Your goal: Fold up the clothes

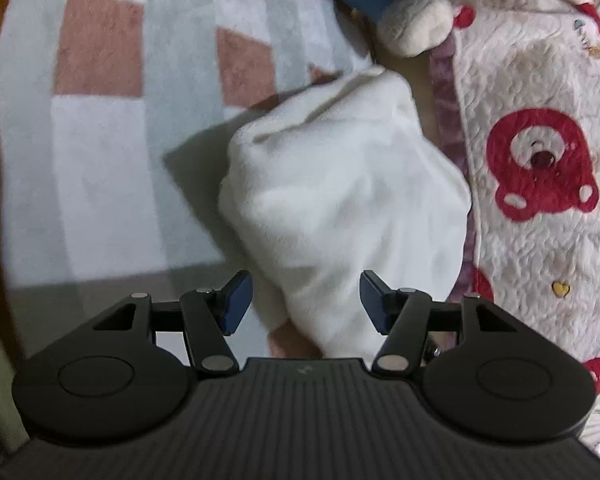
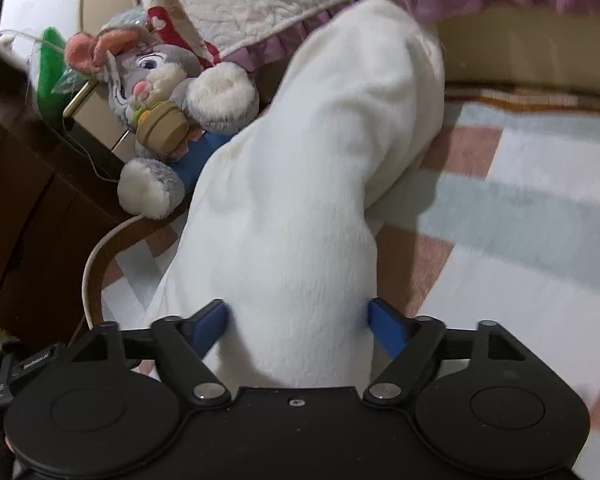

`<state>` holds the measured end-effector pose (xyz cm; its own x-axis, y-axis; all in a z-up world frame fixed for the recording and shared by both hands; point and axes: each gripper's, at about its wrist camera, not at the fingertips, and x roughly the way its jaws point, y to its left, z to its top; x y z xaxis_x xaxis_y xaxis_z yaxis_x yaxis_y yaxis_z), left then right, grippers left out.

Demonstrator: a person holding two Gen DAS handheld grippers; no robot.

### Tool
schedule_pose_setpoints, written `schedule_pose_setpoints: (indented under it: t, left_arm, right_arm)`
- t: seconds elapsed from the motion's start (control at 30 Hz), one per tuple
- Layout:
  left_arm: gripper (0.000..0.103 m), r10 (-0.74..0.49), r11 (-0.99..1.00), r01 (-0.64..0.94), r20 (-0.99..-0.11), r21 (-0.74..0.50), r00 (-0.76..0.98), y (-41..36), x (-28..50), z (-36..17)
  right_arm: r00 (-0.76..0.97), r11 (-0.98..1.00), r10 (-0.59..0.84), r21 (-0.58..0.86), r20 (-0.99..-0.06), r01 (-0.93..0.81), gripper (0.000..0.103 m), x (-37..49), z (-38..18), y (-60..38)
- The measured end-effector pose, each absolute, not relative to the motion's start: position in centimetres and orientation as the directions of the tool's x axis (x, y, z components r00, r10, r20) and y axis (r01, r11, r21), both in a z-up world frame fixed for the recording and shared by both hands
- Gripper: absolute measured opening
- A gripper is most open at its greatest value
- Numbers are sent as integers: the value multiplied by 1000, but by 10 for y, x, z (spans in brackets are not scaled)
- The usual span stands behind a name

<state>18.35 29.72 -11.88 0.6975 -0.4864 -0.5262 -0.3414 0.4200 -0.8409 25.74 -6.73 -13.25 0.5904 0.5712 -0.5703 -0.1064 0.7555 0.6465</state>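
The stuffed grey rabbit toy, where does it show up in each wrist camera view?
Left wrist view: the stuffed grey rabbit toy sits at the top edge, right of centre, mostly cut off.
Right wrist view: the toy lies upper left, whole face showing.
Shared landmark: the white fleece garment, beside the toy in both views.

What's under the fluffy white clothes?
The white garment lies on a checked blanket of pink, white and grey squares. Anything directly beneath it is covered.
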Motion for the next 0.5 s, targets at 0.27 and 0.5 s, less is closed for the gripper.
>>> schedule_pose_setpoints:
  t: [0.27,0.5]
  left_arm:
    - [60,-454,471,-298,-518,-830,725,292,190,-108]
    - [75,-602,243,-319,-400,-916,691,293,176,-118]
  right_arm:
    - [576,495,663,857,-479,143,54,251,-120,-65]
    - [677,27,672,924,-299,381,53,199,-140,-91]
